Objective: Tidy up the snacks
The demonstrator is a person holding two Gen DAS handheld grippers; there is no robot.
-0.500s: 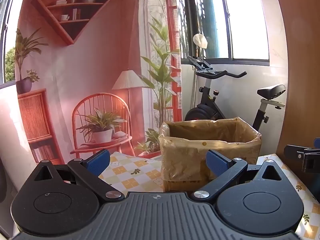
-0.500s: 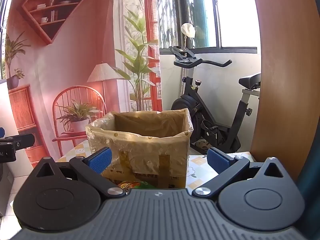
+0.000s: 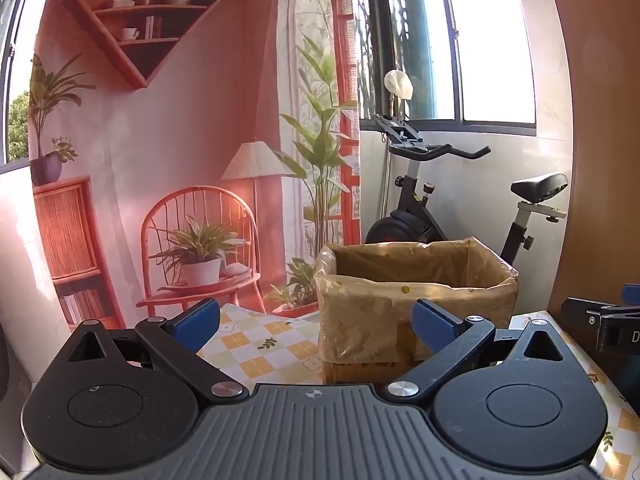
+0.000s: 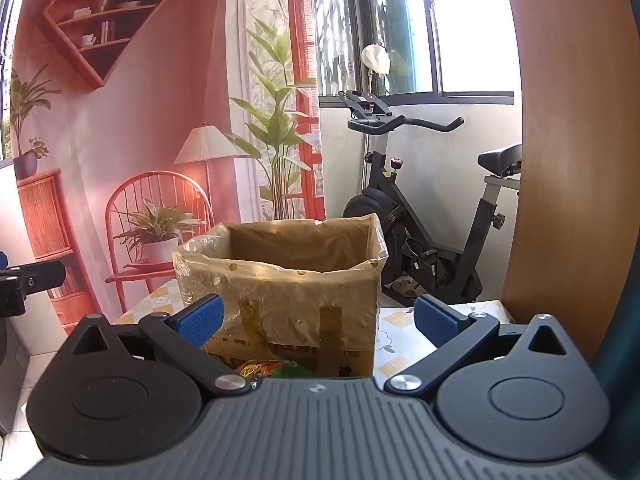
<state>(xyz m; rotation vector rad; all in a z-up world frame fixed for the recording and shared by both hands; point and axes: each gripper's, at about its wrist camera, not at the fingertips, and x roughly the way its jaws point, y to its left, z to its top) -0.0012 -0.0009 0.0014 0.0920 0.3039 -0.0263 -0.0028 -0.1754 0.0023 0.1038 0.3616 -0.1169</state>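
Note:
A cardboard box lined with a clear plastic bag (image 3: 416,304) (image 4: 288,280) stands open on the checked tablecloth (image 3: 260,340). My left gripper (image 3: 316,324) is open and empty, held short of the box's near left side. My right gripper (image 4: 318,320) is open and empty in front of the box. A colourful snack packet (image 4: 272,370) lies on the table just under the right gripper, mostly hidden by the gripper body. The right gripper's tip shows at the right edge of the left wrist view (image 3: 600,320). The left gripper's tip shows at the left edge of the right wrist view (image 4: 28,280).
A printed pink backdrop (image 3: 160,140) hangs behind the table. An exercise bike (image 4: 420,208) stands by the window beyond the box. A wooden panel (image 4: 568,160) rises at the right edge of the table.
Both views have shifted very slightly; the box sits a little lower in the right wrist view. Both grippers stay open.

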